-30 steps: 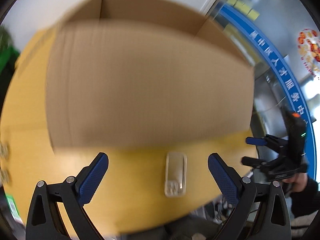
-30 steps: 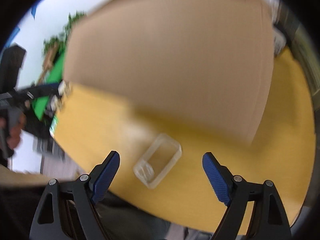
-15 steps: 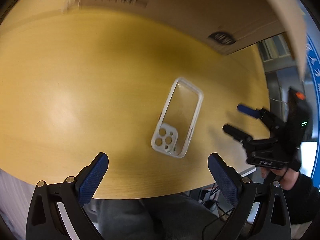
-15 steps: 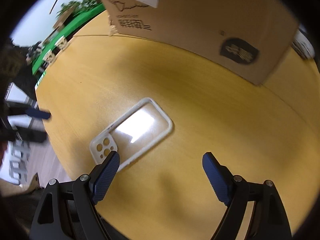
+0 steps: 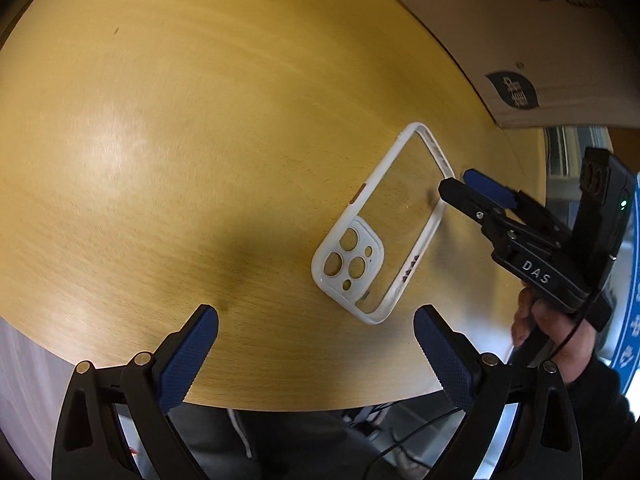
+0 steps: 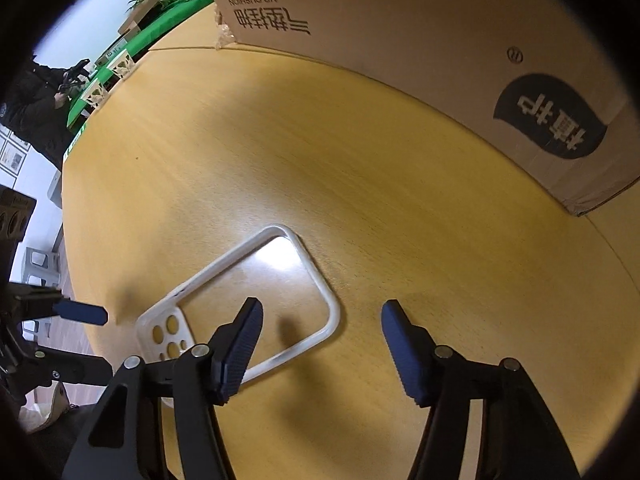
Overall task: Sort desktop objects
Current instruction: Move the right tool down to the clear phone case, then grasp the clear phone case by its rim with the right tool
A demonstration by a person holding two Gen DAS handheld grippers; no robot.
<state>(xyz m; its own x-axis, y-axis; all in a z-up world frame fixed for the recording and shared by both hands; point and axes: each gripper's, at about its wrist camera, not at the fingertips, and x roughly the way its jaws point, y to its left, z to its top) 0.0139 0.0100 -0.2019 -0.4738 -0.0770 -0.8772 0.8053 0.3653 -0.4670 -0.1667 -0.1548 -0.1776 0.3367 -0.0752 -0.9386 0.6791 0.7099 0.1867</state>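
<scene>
A clear phone case with a white rim [image 5: 384,220] lies flat on the yellow wooden table [image 5: 180,140], camera cut-outs toward the near edge. My left gripper [image 5: 316,334] is open and empty, hovering just short of the case's camera end. My right gripper [image 6: 320,320] is open, low over the case [image 6: 256,292], its left finger above the case's clear back and its right finger outside the rim. The right gripper also shows in the left wrist view [image 5: 472,188], its fingertips at the case's right edge.
A large cardboard box [image 6: 420,52] stands on the table behind the case, also at the top right of the left wrist view [image 5: 520,40]. The table's near edge [image 5: 280,400] runs just behind the left fingers. A person [image 6: 36,108] stands far left.
Both grippers have dropped from facing the box down toward the table. The right gripper has closed in on the case and now straddles its rim.
</scene>
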